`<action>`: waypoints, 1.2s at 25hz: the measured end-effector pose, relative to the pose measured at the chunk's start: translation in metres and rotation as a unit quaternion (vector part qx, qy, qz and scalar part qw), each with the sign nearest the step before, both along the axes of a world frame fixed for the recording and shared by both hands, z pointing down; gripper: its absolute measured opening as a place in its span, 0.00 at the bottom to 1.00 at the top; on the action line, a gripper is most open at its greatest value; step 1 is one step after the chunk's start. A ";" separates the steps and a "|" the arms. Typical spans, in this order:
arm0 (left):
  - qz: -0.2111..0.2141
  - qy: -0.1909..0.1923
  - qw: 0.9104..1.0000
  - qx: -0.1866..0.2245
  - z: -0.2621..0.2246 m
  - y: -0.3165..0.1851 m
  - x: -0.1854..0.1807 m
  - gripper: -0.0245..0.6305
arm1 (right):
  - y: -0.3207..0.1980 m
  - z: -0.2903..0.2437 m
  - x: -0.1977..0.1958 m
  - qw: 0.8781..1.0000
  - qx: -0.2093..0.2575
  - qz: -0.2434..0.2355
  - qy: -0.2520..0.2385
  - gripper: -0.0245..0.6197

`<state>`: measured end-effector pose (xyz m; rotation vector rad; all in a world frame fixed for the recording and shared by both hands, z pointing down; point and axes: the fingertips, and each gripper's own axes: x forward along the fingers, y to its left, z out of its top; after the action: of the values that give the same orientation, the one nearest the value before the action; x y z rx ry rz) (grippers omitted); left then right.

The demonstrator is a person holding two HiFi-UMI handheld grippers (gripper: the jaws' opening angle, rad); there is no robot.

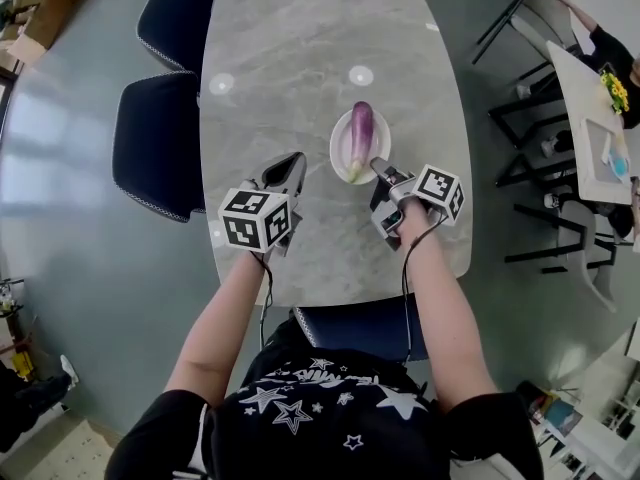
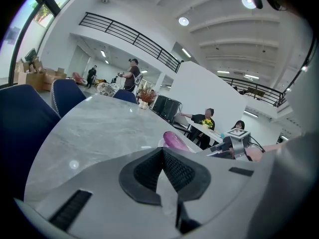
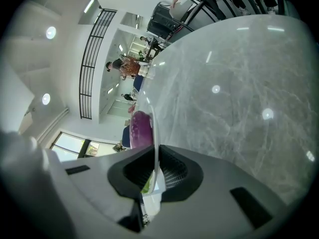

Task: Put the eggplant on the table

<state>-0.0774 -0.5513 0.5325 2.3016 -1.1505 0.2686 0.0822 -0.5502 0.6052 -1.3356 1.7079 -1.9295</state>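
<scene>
Right gripper (image 1: 379,166): jaws clamped on the near rim of the white plate (image 1: 338,154). In its own view the thin edge runs between the pads. Left gripper (image 1: 291,164): jaws together with nothing in them, held over the table (image 1: 300,48) just left of the plate.

Eggplant (image 1: 359,136) lies lengthwise on the plate, mid-table, and is not on the bare top yet. Likely step: you pin the plate with the right gripper so the left can take the eggplant off. Hold the rim flat to the table. If you lever it up, the eggplant may roll. Open the left jaws wide before you approach. Come across the body at its thick middle, not the tapered end, and close gently.

Eggplant: long, slim, glossy purple with lighter streaks along the skin, and a paler, greenish end nearest you. The skin looks smooth and probably slippery. It is round in section, so expect it to roll once set down.
</scene>
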 end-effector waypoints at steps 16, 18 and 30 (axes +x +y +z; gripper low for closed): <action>-0.019 0.001 0.999 -0.032 0.032 -0.006 -0.012 0.05 | -0.006 0.038 -0.010 0.999 -0.036 -0.009 -0.009 0.07; -0.022 0.003 0.999 -0.033 0.032 -0.007 -0.012 0.05 | -0.007 0.040 -0.009 0.999 -0.035 -0.011 -0.003 0.07; -0.008 -0.007 0.999 -0.032 0.031 -0.001 -0.005 0.05 | -0.003 0.050 -0.003 0.994 -0.059 -0.045 0.085 0.07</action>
<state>-0.0819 -0.5525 0.5636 2.2369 -1.1504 0.3115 0.0788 -0.5529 0.6549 -1.5307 1.7838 -2.0476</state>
